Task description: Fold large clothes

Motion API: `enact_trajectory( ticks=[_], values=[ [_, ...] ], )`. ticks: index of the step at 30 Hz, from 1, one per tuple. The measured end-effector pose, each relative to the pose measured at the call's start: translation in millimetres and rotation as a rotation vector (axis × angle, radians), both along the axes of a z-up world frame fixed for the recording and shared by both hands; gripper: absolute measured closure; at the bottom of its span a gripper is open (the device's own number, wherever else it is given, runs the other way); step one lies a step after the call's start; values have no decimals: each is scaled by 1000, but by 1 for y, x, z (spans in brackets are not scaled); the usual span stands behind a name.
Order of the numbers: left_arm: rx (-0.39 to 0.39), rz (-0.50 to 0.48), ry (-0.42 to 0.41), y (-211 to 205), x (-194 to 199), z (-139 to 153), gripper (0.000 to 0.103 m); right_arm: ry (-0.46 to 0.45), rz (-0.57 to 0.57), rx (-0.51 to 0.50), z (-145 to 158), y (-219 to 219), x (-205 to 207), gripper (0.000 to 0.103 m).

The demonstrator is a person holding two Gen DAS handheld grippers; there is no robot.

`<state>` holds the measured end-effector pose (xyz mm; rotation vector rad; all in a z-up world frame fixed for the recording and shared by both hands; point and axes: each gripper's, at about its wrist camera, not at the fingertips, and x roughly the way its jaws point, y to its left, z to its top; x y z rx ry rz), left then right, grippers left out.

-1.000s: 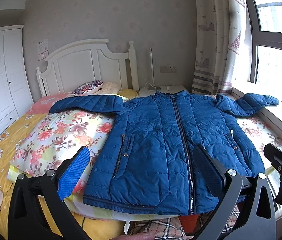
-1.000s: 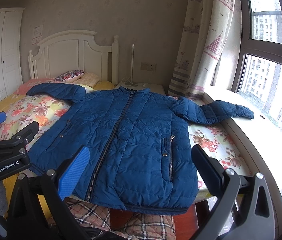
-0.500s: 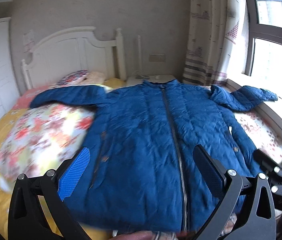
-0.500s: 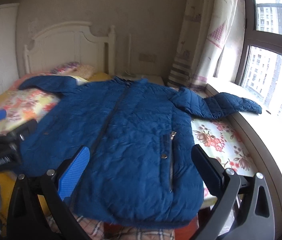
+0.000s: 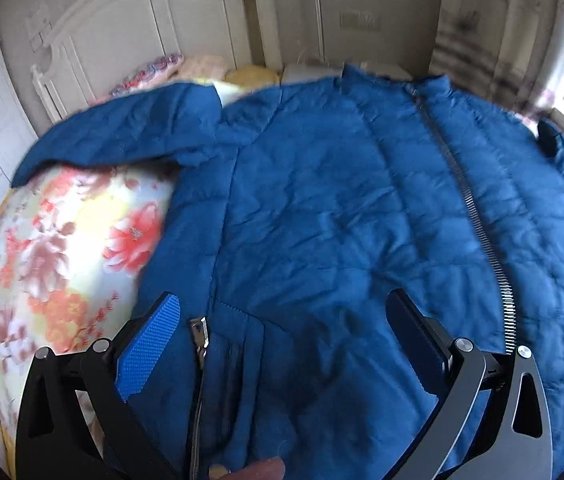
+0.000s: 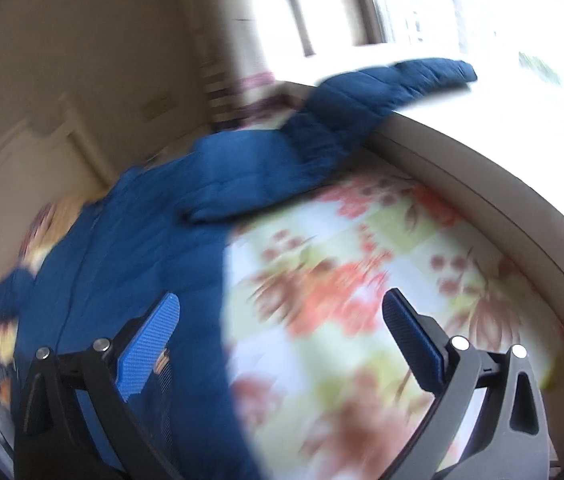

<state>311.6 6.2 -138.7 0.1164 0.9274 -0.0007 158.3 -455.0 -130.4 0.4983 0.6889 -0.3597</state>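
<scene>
On the bed: jacket (image 5: 342, 208) spread flat, zipped, collar at 12 o'clock | left gripper (image 5: 282, 336) wide, over its pocket | right gripper (image 6: 282, 336) wide, over jacket edge and quilt (image 6: 382, 280), sleeve at 1 o'clock

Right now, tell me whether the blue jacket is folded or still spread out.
Spread out. The blue jacket lies flat on the floral quilt, front zipper closed, one sleeve stretched toward the window ledge, the other sleeve stretched toward the headboard.
</scene>
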Motion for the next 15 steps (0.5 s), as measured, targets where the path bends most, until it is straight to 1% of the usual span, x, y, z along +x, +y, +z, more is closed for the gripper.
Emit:
enact_trajectory(
  ticks=[2, 3, 6, 10, 12, 13, 15],
  values=[
    [-9, -10, 39, 2, 9, -16, 4, 2, -39, 23, -8, -27, 23, 2],
    [-29, -14, 38, 5, 10, -21, 4, 8, -52, 28, -11, -37, 35, 2],
    [-75, -13, 21, 11, 7, -23, 4, 20, -95, 60, -19, -67, 76, 3],
    [-79, -5, 27, 11, 11, -26, 4, 45, -161, 81, -29, -101, 120, 3],
    [-87, 19, 36, 11, 15, -26, 4, 65, -191, 92, -34, -110, 134, 5],
    [-85, 26, 39, 11, 17, -26, 4, 75, -202, 98, -37, -115, 141, 10],
    [-78, 24, 41, 10, 19, -26, 4, 74, -193, 97, -38, -117, 151, 40]
  ],
)
